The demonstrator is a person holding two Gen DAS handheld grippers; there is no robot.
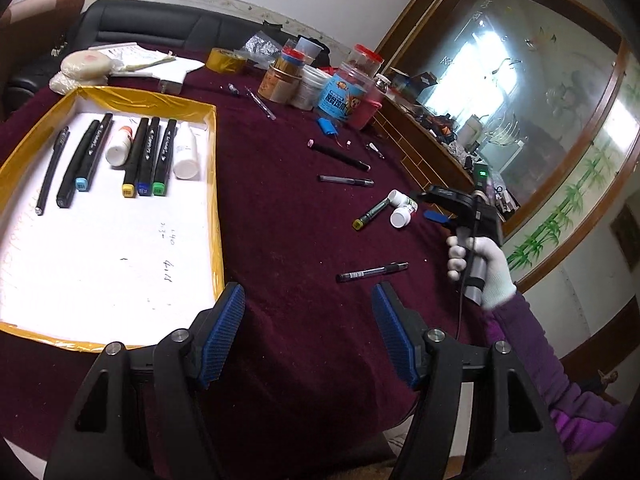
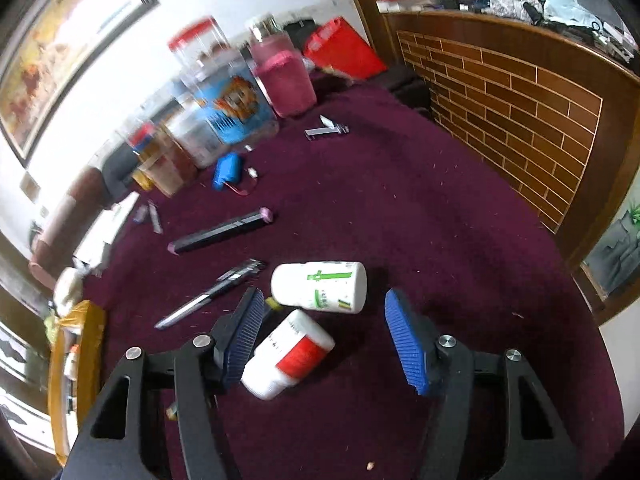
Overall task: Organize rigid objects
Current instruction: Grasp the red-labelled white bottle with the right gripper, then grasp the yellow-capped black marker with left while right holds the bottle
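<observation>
A gold-rimmed white tray (image 1: 218, 200) on the maroon table holds a row of markers (image 1: 146, 156), a pen and two white bottles (image 1: 187, 148). My left gripper (image 1: 308, 328) is open and empty over the cloth beside the tray's near right corner. My right gripper (image 2: 324, 340) is open around a white bottle with a red label (image 2: 288, 354) lying on its side; a second white bottle with a green label (image 2: 320, 286) lies just beyond it. In the left wrist view the right gripper (image 1: 434, 210) is low over both bottles (image 1: 402, 210).
Loose pens (image 1: 372, 272) (image 1: 346, 179), a black marker (image 1: 340, 156), a yellow-tipped marker (image 1: 370, 214) and a blue battery pack (image 2: 227, 171) lie on the cloth. Jars and tubs (image 1: 348, 88) stand at the back. A brick-patterned wooden cabinet (image 2: 520, 120) borders the table on the right.
</observation>
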